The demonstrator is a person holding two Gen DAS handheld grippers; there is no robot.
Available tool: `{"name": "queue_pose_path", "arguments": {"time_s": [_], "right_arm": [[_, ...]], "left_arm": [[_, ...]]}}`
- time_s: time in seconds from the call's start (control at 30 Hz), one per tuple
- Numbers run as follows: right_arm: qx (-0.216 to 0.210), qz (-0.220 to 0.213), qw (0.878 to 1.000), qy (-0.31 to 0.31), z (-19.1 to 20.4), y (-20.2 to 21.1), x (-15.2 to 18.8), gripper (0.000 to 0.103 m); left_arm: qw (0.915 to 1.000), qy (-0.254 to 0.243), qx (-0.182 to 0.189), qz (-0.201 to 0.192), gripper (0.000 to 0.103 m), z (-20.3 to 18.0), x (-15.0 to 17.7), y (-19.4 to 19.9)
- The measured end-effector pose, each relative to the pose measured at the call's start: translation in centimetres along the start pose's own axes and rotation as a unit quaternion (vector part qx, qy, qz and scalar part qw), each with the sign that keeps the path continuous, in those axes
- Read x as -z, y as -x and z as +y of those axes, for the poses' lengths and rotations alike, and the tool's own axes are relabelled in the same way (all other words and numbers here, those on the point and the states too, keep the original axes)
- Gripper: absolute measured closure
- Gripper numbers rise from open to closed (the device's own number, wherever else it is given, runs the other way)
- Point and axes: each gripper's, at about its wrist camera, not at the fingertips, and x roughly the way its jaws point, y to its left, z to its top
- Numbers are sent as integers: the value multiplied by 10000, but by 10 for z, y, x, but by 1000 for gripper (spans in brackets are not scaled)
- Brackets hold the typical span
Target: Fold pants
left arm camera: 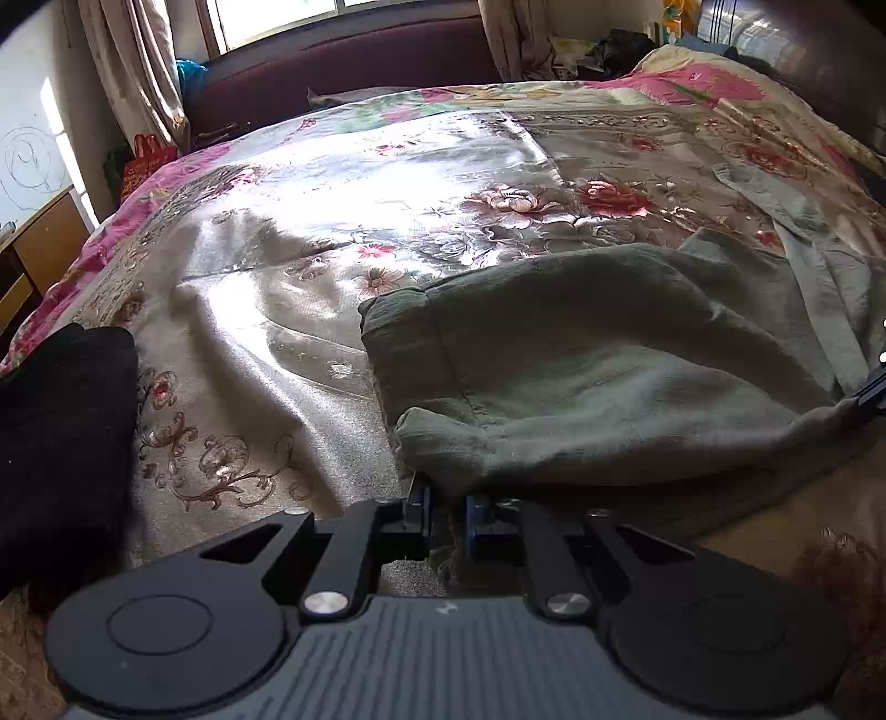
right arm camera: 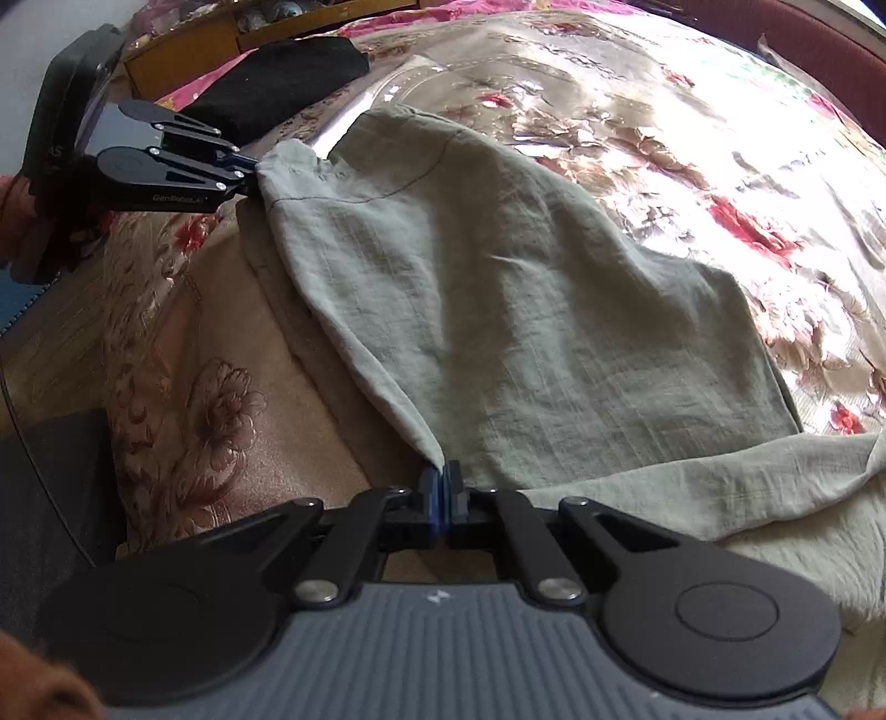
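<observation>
Grey-green pants (left arm camera: pixel 581 360) lie across a floral bedspread (left arm camera: pixel 310 232), with one layer raised off the bed. In the left wrist view my left gripper (left arm camera: pixel 447 512) is shut on a bunched corner of the fabric, which fills the gap between its fingers. The right wrist view shows that same gripper (right arm camera: pixel 252 166) at upper left, holding the pants' (right arm camera: pixel 498 277) corner. My right gripper (right arm camera: pixel 441 487) is shut on the near edge of the cloth, which is pinched between its blue pads. Its tip (left arm camera: pixel 872 396) shows at the right edge of the left view. The fabric hangs stretched between the two grips.
A folded black garment (left arm camera: pixel 61 443) lies on the bed left of the pants, also seen as a black garment (right arm camera: pixel 277 77) in the right view. A wooden cabinet (left arm camera: pixel 44 243) stands beside the bed. A dark red headboard (left arm camera: pixel 343 61) and clutter (left arm camera: pixel 609 50) lie beyond.
</observation>
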Motion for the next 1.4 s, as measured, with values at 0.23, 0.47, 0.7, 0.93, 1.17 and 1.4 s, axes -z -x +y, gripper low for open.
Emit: {"name": "queue_pose_path", "arguments": {"time_s": [0.23, 0.47, 0.7, 0.93, 1.17, 1.4], "right_arm": [[277, -138, 9988, 379, 23, -5, 19, 94], [787, -406, 9947, 519, 50, 10, 36, 92], [967, -985, 9822, 1274, 90, 2, -7, 72], [935, -1082, 9725, 1836, 121, -48, -46, 71], [888, -1096, 9745, 1745, 121, -42, -57, 95], [836, -1029, 9739, 1841, 127, -39, -50, 101]], "left_arm": [[9977, -631, -239, -45, 75, -16, 21, 14], [9958, -525, -679, -322, 75, -11, 36, 47], [9852, -1438, -612, -707, 64, -35, 38, 34], [9776, -1796, -680, -861, 61, -34, 47, 30], [9739, -2023, -475, -912, 56, -32, 47, 32], [9860, -1452, -262, -781, 58, -17, 40, 21]]}}
